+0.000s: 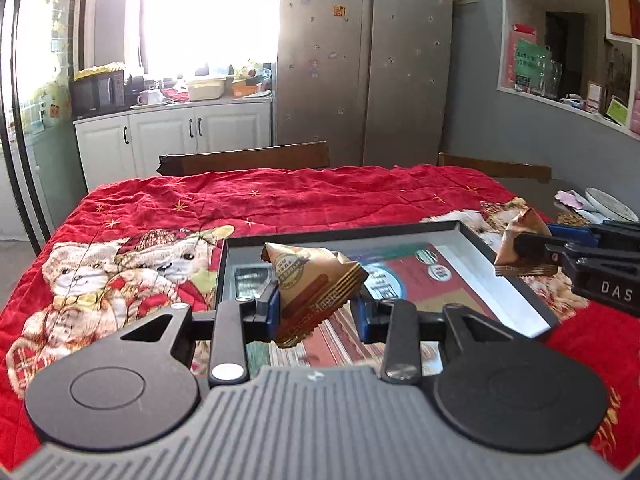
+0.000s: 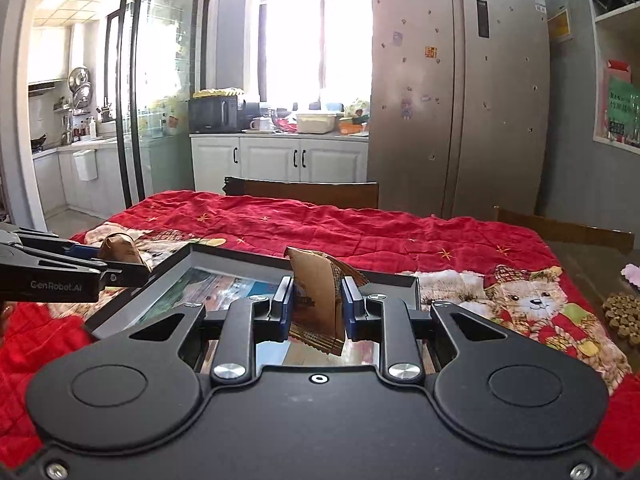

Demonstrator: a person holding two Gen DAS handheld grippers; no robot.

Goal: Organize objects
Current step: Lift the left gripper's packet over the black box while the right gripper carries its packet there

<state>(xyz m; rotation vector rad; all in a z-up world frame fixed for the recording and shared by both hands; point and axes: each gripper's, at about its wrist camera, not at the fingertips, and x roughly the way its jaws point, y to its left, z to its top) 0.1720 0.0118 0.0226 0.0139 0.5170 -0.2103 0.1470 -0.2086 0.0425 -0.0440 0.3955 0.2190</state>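
My left gripper (image 1: 316, 312) is shut on a brown triangular snack packet (image 1: 316, 284) and holds it above the open dark-rimmed box (image 1: 516, 280) on the red cloth. My right gripper (image 2: 318, 306) is shut on a second brown snack packet (image 2: 318, 296), also above the box (image 2: 172, 264). In the left wrist view the right gripper (image 1: 528, 250) enters from the right with its packet (image 1: 520, 232). In the right wrist view the left gripper (image 2: 128, 266) enters from the left with its packet (image 2: 120, 250).
The red quilted cloth with bear prints (image 1: 280, 200) covers the table. Two wooden chair backs (image 1: 244, 160) stand at the far edge. A brown woven mat (image 2: 624, 316) lies at the table's right side. A fridge (image 2: 460, 100) and kitchen cabinets stand behind.
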